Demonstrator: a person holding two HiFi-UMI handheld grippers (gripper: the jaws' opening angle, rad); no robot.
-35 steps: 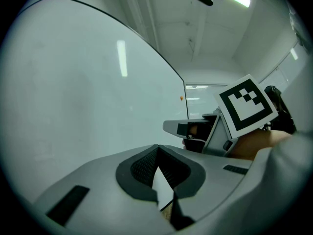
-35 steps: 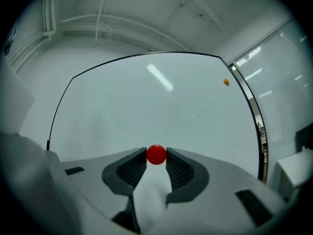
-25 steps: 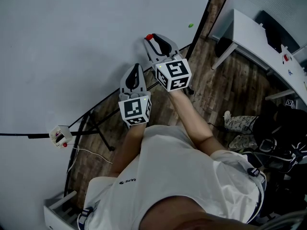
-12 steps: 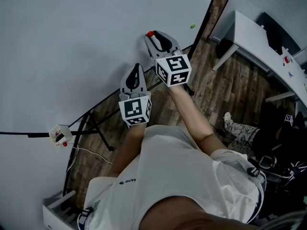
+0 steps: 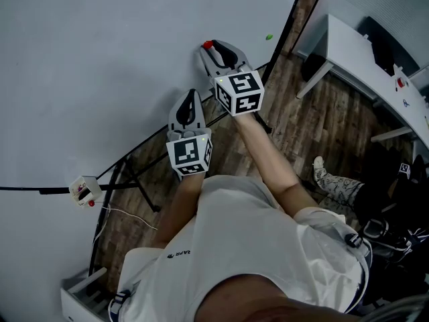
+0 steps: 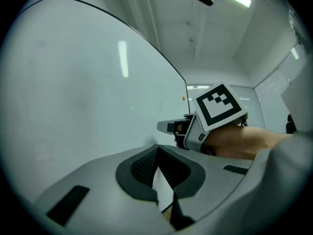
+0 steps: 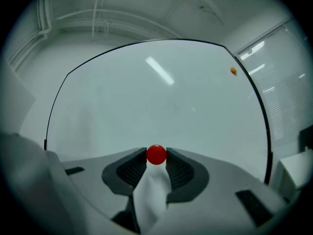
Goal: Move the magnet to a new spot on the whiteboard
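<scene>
Obs.: The small, round, glossy red magnet (image 7: 156, 154) is seen pinched at the very tips of the grey two-jaw right gripper (image 5: 210, 48). One ribbed pad is pressed on each side of it, at its widest part. The magnet is held against, or just in front of, the large white glossy whiteboard (image 7: 146, 102); contact with the surface cannot be told from these views. In the head view it sits low on the board, near the dark frame edge.

The grey two-jaw left gripper (image 6: 157, 147) is held beside and behind the right one. Its jaws are pressed together at the tips and nothing is held between them.

Handling (judged): The magnet is taken to be light, hard and rigid, so no crushing is expected. The smooth domed shell is likely slippery, and only a little of it is covered by the pads, so it could be squeezed out if the grip drifts off its widest part. The present hold across its middle is judged correct. A pull toward the board is to be expected near the surface. A straight lift-off, then a gentle set-down, is advised over dragging.
</scene>
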